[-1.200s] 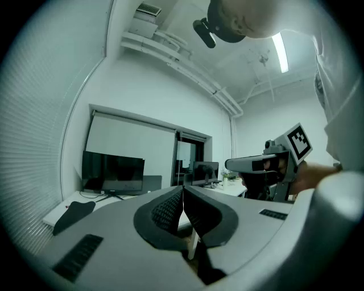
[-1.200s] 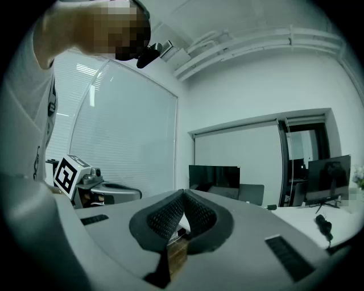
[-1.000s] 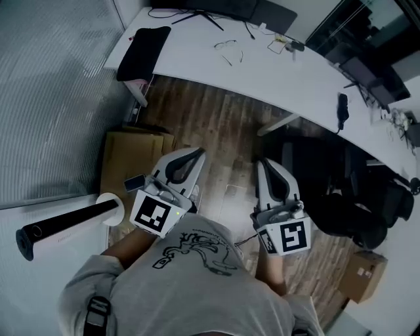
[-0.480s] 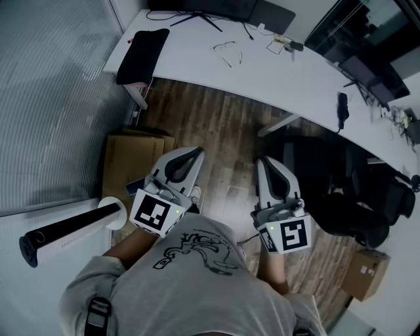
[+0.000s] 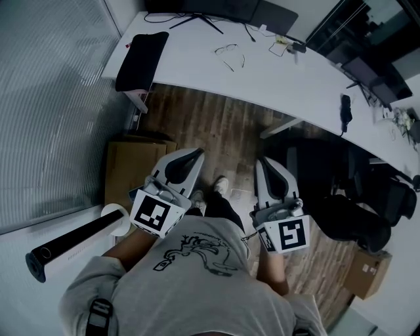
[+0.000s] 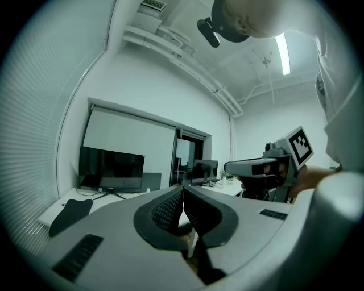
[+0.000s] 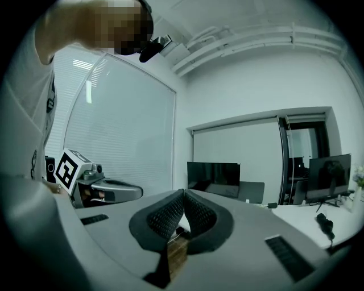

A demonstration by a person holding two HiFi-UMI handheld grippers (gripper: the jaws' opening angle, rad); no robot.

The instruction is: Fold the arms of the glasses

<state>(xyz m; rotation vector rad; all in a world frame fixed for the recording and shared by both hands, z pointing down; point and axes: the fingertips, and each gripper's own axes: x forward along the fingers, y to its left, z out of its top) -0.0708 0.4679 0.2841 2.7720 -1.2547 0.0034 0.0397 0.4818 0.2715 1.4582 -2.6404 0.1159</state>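
A pair of thin-framed glasses lies with its arms spread on the white desk, far ahead of both grippers in the head view. My left gripper and right gripper are held side by side close to the person's body, over the wooden floor, well short of the desk. Both are shut with nothing between their pads. In the left gripper view the closed left gripper points level toward the desk, and the right gripper view shows the right gripper shut the same way. The glasses are not visible in either gripper view.
A black pad lies at the desk's left end and a monitor stand at its back. Cardboard boxes sit on the floor at left, a black office chair at right. A glass wall with blinds runs along the left.
Both grippers have moved a little toward the desk together with the person, whose shoes now show on the floor between them. The jaws stayed shut.
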